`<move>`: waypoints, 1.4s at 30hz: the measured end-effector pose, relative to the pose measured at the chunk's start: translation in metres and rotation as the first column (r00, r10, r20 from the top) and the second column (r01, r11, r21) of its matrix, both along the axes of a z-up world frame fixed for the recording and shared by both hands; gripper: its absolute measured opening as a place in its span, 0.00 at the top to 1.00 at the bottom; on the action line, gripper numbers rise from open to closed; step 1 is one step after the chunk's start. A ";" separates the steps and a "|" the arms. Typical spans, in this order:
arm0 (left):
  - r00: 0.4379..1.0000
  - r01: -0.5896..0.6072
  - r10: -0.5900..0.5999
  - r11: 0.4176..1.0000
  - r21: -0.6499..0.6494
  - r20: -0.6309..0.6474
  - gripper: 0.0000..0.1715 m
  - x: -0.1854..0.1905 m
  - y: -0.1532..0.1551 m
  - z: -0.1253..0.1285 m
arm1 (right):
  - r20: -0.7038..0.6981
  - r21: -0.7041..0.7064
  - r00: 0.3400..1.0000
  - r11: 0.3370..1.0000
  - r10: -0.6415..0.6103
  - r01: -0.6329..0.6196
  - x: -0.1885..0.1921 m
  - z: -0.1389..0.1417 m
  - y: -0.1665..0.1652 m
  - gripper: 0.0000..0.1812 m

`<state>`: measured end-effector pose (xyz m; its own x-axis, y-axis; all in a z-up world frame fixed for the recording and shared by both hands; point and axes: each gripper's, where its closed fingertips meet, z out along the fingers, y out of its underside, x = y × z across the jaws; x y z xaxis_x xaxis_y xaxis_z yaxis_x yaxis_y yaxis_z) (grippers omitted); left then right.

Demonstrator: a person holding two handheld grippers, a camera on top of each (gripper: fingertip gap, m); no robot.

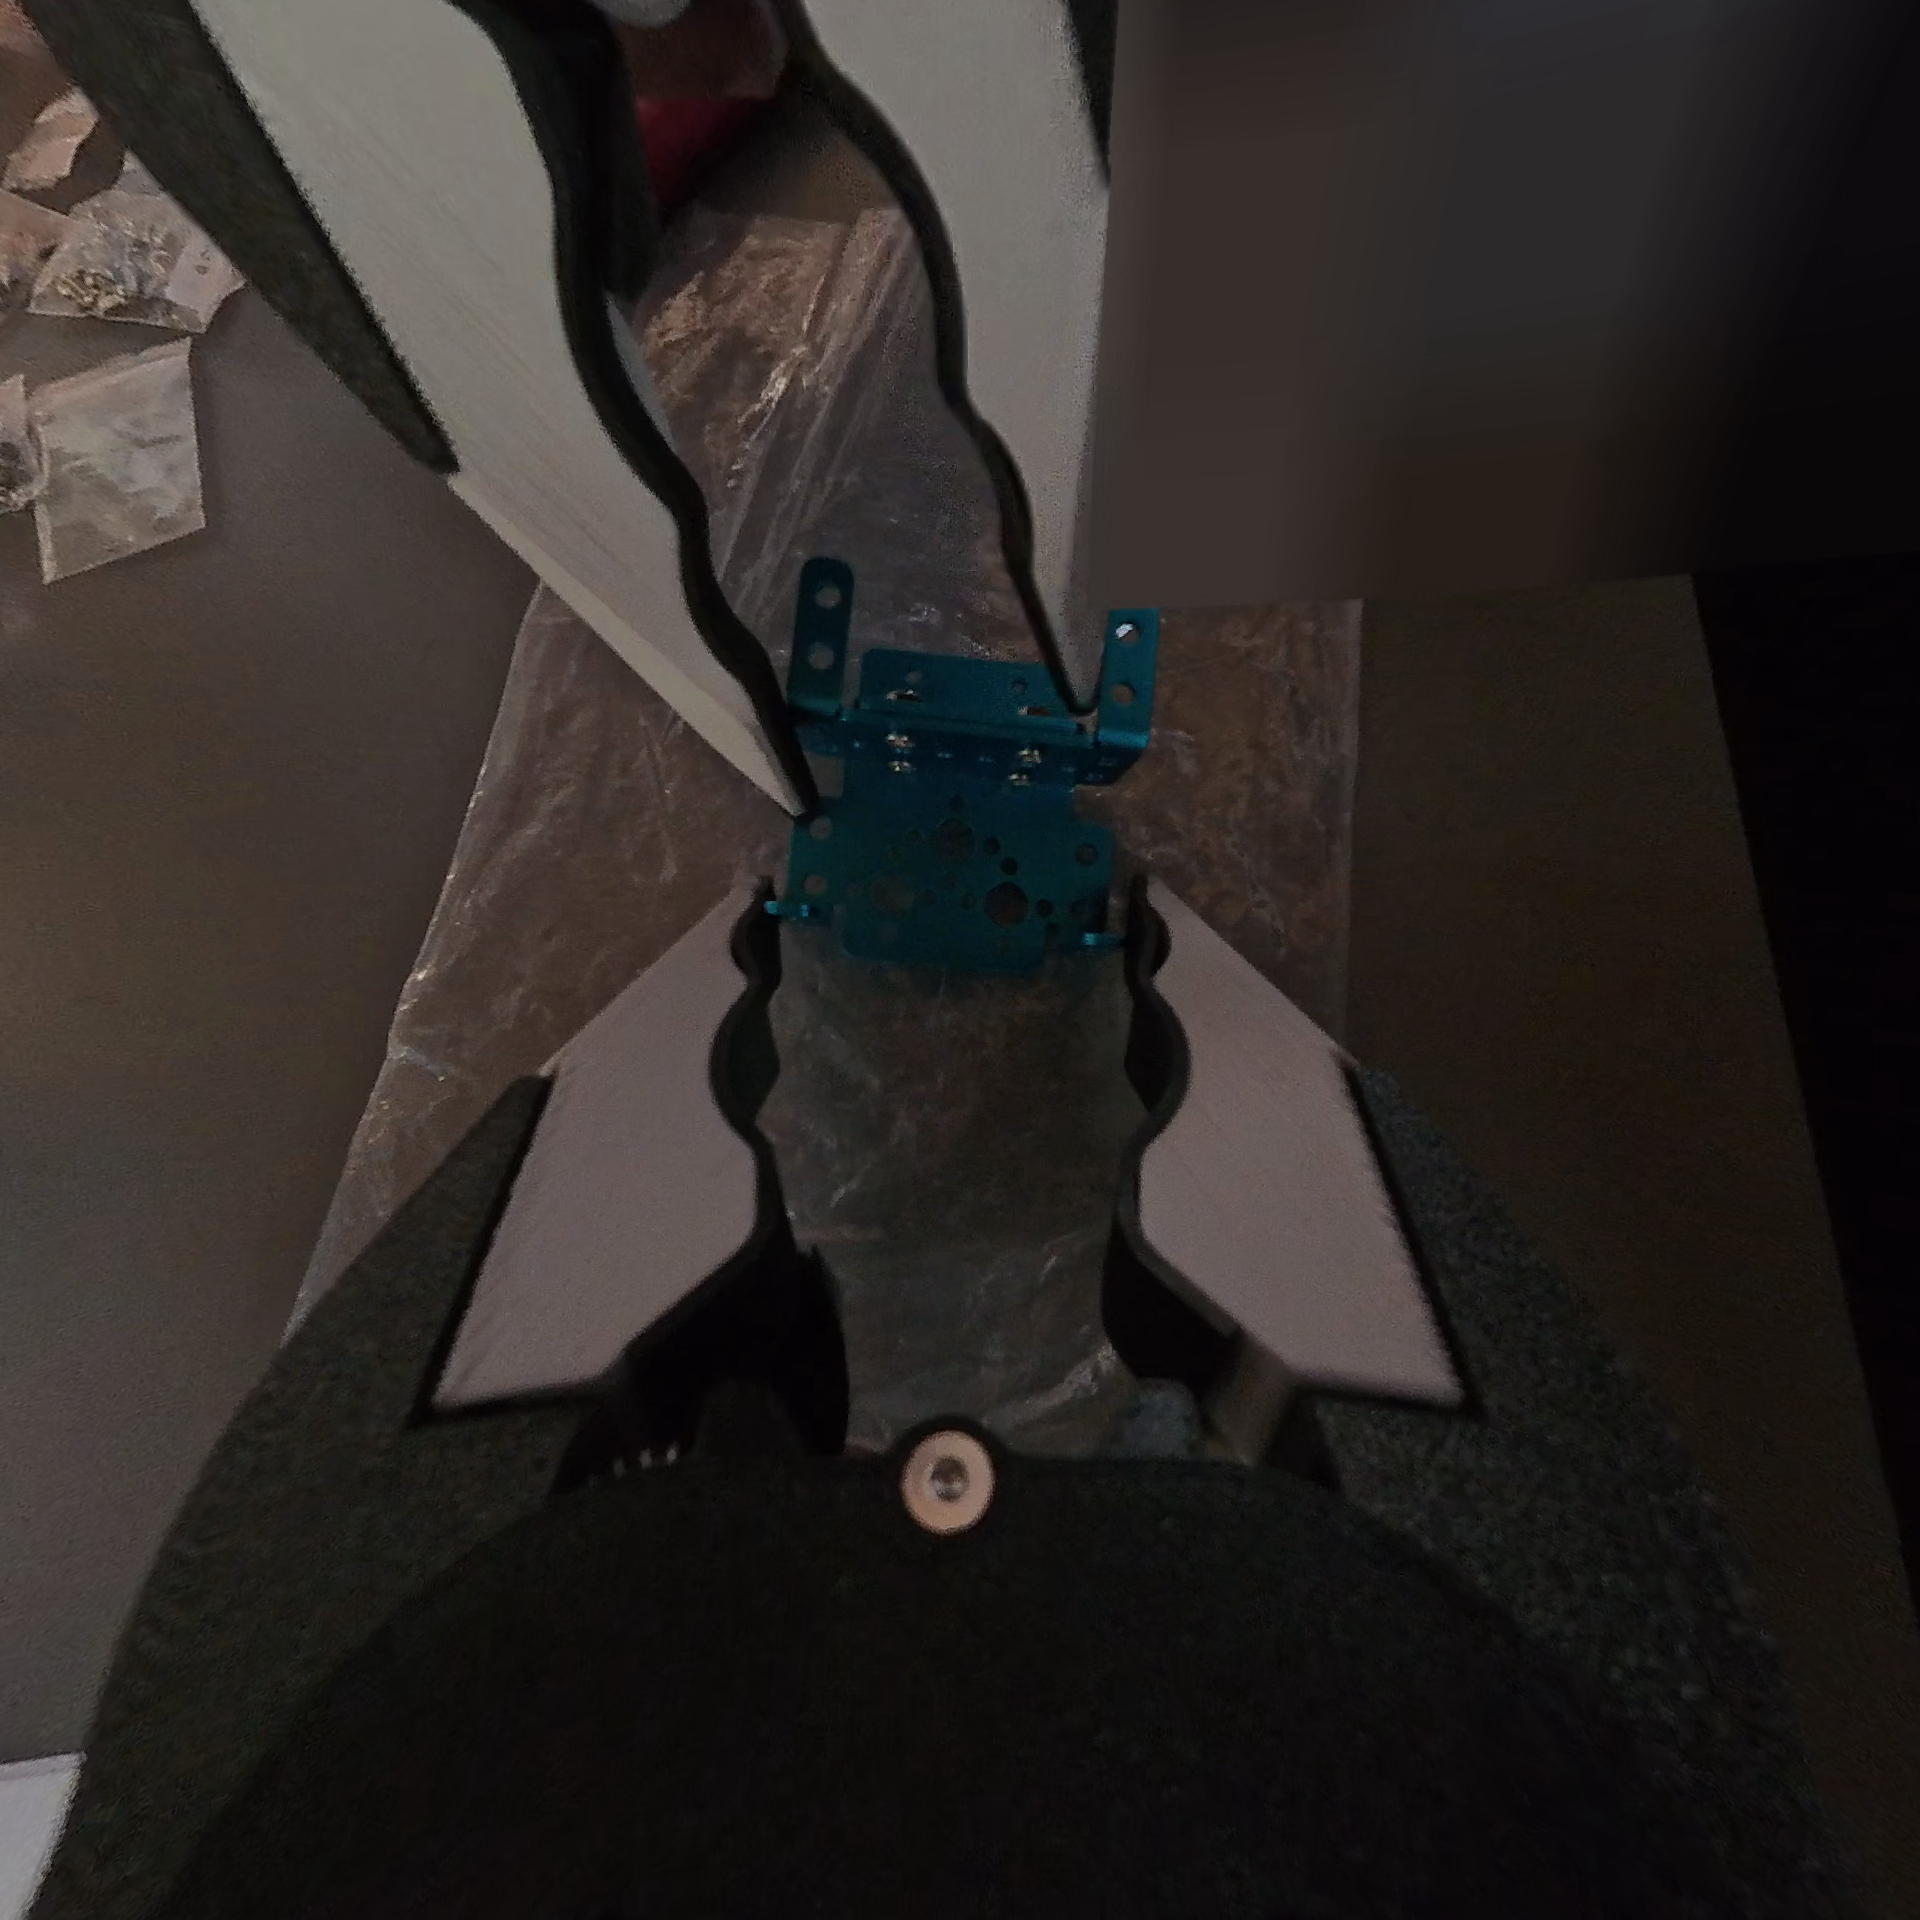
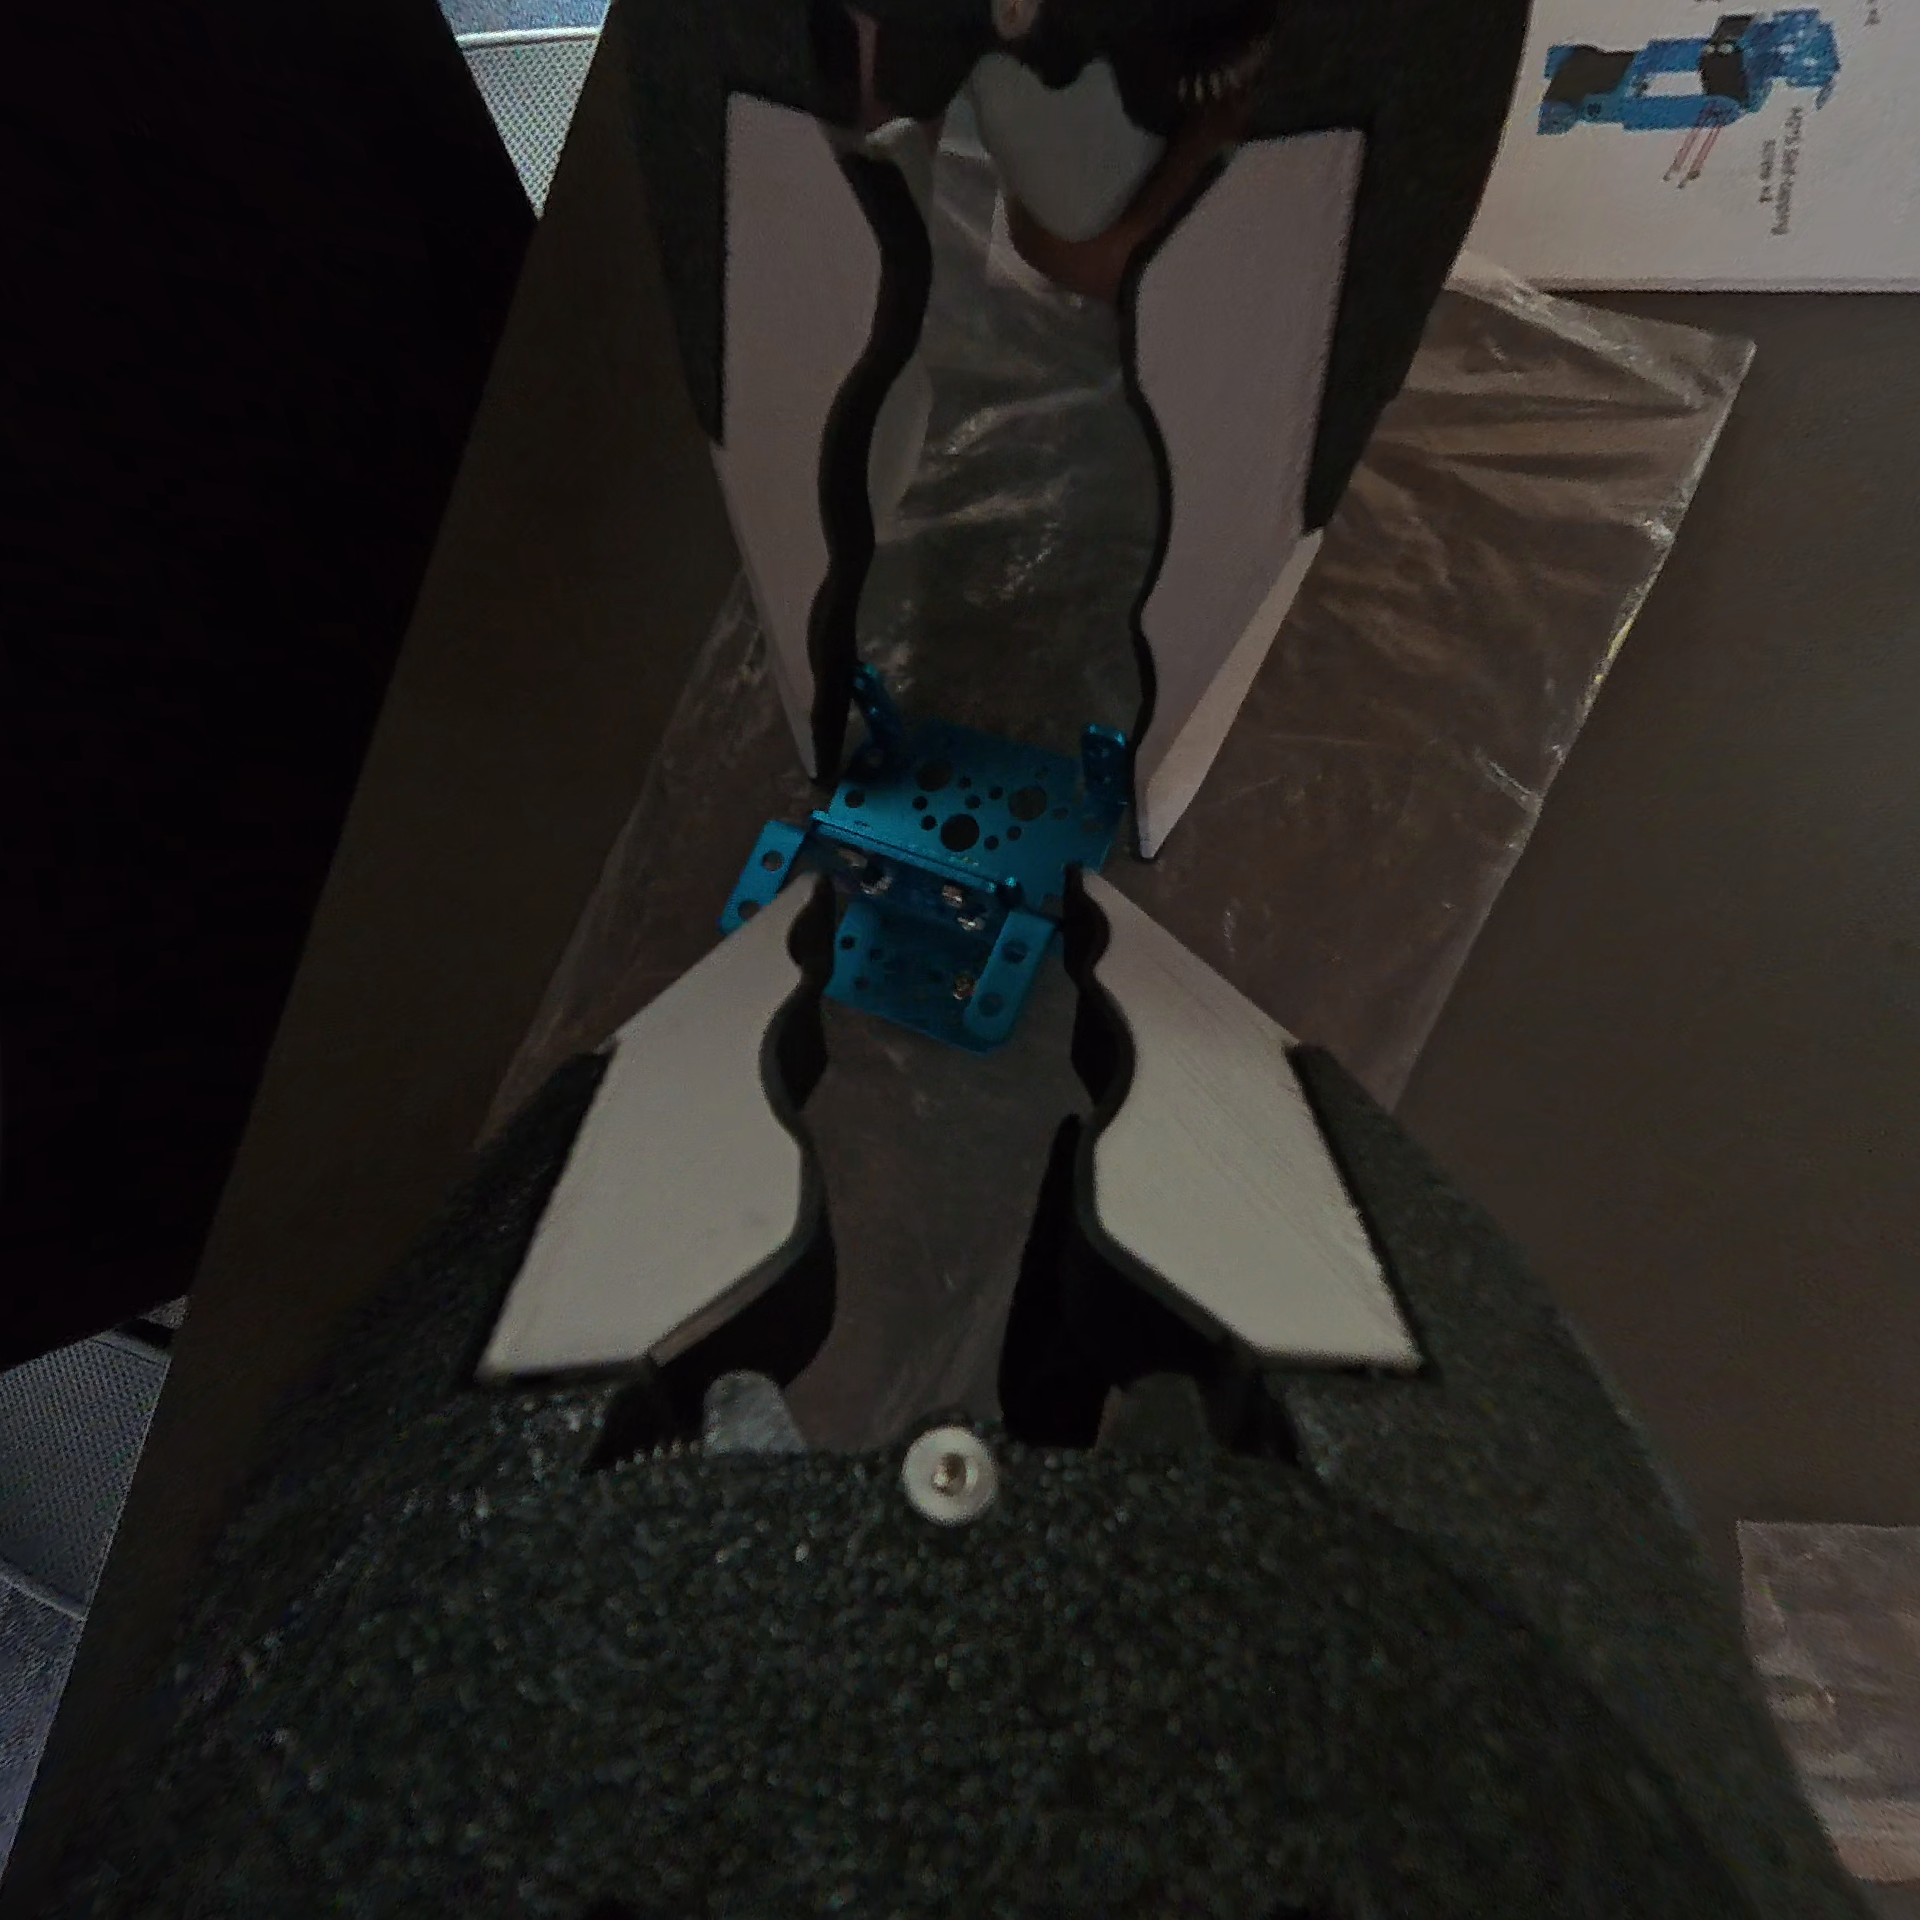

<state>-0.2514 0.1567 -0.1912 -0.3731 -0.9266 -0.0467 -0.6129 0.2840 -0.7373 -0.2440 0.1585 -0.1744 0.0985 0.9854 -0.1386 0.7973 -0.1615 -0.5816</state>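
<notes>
A blue metal bracket assembly (image 1: 935, 862), a perforated plate screwed to a U-shaped bracket with upright tabs, is held between both grippers above a clear plastic sheet (image 1: 914, 1164). My left gripper (image 1: 953, 899) is shut on the plate's side edges from the near side. My right gripper (image 1: 940, 758) comes in from the opposite side and is shut on the U-bracket end. In the right wrist view the assembly (image 2: 935, 821) sits between my right gripper (image 2: 951, 888) and the facing left gripper (image 2: 982, 810).
The plastic sheet (image 2: 1455, 540) lies on a dark table (image 1: 260, 831). Several small clear bags of hardware (image 1: 104, 416) lie at the far left. A white printed instruction sheet (image 2: 1714, 135) lies at the back right. Another clear bag (image 2: 1829, 1714) lies near right. Only a small space, under 4 cm, lies between the two pairs of fingers.
</notes>
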 end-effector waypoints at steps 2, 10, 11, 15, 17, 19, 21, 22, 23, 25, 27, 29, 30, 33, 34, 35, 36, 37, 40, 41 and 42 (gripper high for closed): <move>1.000 0.000 0.000 1.000 -0.003 -0.002 0.61 0.000 0.000 0.000 | 0.018 0.032 1.000 0.999 0.002 -0.003 0.000 -0.001 0.000 0.76; 1.000 -0.004 0.004 1.000 -0.001 0.001 0.61 0.000 0.000 0.000 | 0.007 0.027 1.000 0.999 -0.025 0.024 0.001 0.000 0.005 0.82; 1.000 -0.003 0.003 1.000 0.000 0.002 0.61 0.000 0.000 0.000 | 0.004 0.033 1.000 0.999 -0.017 0.017 0.001 -0.001 0.005 0.82; 1.000 0.003 -0.003 1.000 -0.002 0.000 0.61 0.000 -0.001 0.000 | 0.031 0.070 0.999 0.997 -0.013 0.010 0.000 -0.001 0.003 0.81; 1.000 0.004 -0.004 1.000 -0.002 0.001 0.61 0.000 -0.001 0.000 | 0.040 0.092 0.999 0.996 -0.014 0.010 0.001 0.000 0.003 0.81; 1.000 0.002 -0.002 1.000 -0.005 -0.002 0.61 0.000 -0.001 0.000 | 0.045 0.069 0.999 0.998 -0.017 0.014 0.002 -0.001 0.002 0.79; 1.000 0.001 -0.001 1.000 -0.006 -0.002 0.61 0.000 -0.001 0.000 | 0.047 0.038 0.999 0.999 -0.016 0.014 0.005 -0.003 0.002 0.75; 1.000 0.001 -0.001 1.000 -0.004 -0.001 0.61 0.000 -0.001 0.000 | 0.043 0.033 0.999 0.999 -0.020 0.018 0.006 -0.003 0.003 0.74; 1.000 0.001 -0.001 1.000 -0.004 -0.001 0.61 0.000 -0.001 0.000 | 0.041 0.026 0.999 1.000 -0.018 0.017 0.006 -0.003 0.002 0.74; 1.000 0.001 -0.001 1.000 -0.007 -0.004 0.61 0.000 -0.001 0.000 | 0.055 0.049 0.998 0.999 -0.018 0.015 0.003 -0.006 0.002 0.73; 1.000 0.001 -0.001 1.000 -0.006 -0.003 0.61 0.000 -0.001 0.000 | 0.082 0.089 0.997 0.996 -0.016 0.009 0.002 -0.008 0.003 0.73; 1.000 -0.001 0.001 1.000 -0.004 -0.002 0.61 0.000 -0.001 0.000 | 0.086 0.086 0.996 0.996 -0.037 0.029 0.001 -0.008 0.005 0.74; 1.000 -0.001 0.001 1.000 -0.003 -0.001 0.61 0.000 -0.001 0.000 | 0.087 0.083 0.995 0.996 -0.038 0.031 0.000 -0.008 0.005 0.74; 1.000 -0.002 0.002 1.000 -0.001 0.000 0.61 0.000 -0.001 0.000 | 0.087 0.056 0.995 0.998 -0.048 0.043 0.001 -0.008 0.005 0.75; 1.000 -0.002 0.002 1.000 -0.002 -0.001 0.61 0.000 -0.001 0.000 | 0.081 0.033 0.995 0.998 -0.051 0.048 0.001 -0.007 0.004 0.75; 1.000 -0.002 0.002 1.000 -0.004 -0.003 0.61 0.000 -0.001 0.000 | 0.070 0.003 0.996 0.998 -0.055 0.055 0.001 -0.006 0.004 0.75; 1.000 -0.003 0.003 1.000 -0.005 -0.004 0.61 0.000 -0.001 0.000 | 0.056 -0.027 0.997 0.998 -0.061 0.063 0.001 -0.005 0.003 0.75; 1.000 -0.005 0.005 1.000 -0.005 -0.004 0.61 0.000 -0.001 0.000 | 0.042 -0.056 0.997 0.996 -0.069 0.071 0.001 -0.003 0.003 0.76; 1.000 0.000 0.000 1.000 0.001 -0.001 0.61 0.000 -0.001 0.000 | 0.027 -0.098 0.996 0.992 -0.079 0.082 0.001 -0.005 0.004 0.76; 1.000 0.004 -0.004 1.000 0.005 0.002 0.61 0.000 -0.002 0.000 | 0.027 -0.105 0.997 0.991 -0.079 0.081 0.001 -0.006 0.003 0.76; 1.000 0.008 -0.008 1.000 0.010 0.008 0.61 0.000 -0.003 0.001 | 0.026 -0.117 0.996 0.990 -0.082 0.085 0.002 -0.005 0.004 0.78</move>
